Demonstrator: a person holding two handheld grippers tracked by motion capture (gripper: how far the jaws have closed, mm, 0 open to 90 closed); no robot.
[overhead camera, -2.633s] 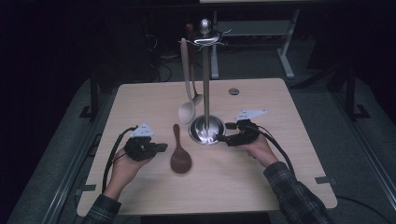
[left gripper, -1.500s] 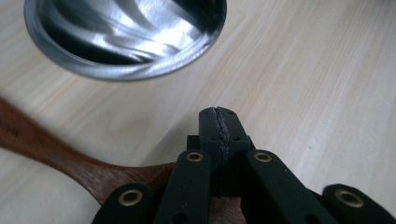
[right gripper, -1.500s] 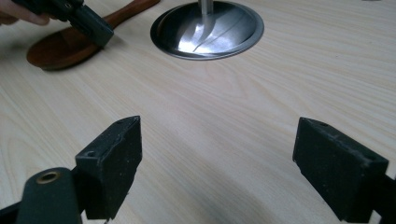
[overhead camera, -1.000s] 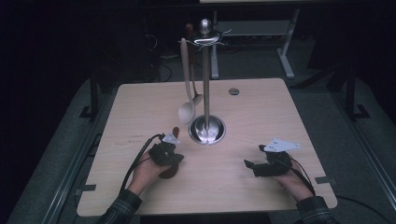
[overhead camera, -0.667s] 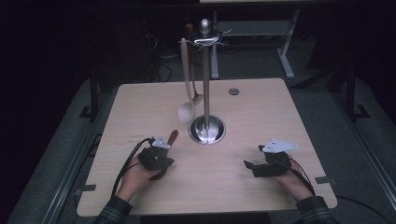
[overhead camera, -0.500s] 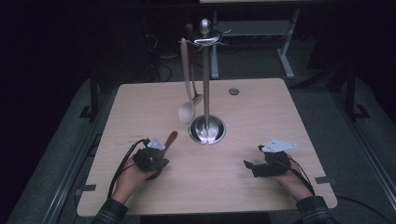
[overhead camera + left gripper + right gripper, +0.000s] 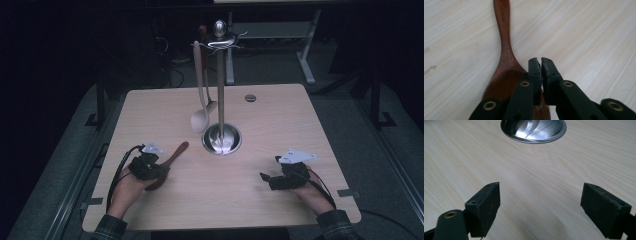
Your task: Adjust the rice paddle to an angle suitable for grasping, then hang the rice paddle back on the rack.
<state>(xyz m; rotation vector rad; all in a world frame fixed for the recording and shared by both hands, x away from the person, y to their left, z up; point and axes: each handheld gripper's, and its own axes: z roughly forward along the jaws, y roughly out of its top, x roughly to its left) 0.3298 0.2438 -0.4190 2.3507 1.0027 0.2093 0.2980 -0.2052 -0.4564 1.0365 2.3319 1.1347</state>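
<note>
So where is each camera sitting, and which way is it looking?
High view: above the person's side, facing forward and down on the table; both forearms, left gripper, right gripper.
Left gripper view: rides that gripper, looking along its nearly shut jaws at the brown wooden spoon.
Right gripper view: rides that gripper, looking between wide-open jaws toward the metal stand base.
Shared: high and left gripper views both show the spoon; high and right, the base.

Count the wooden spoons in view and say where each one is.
2, possibly more. A dark wooden spoon lies on the table, under the left gripper. A pale wooden spoon hangs from the metal stand; another utensil may hang hidden behind it.
</note>
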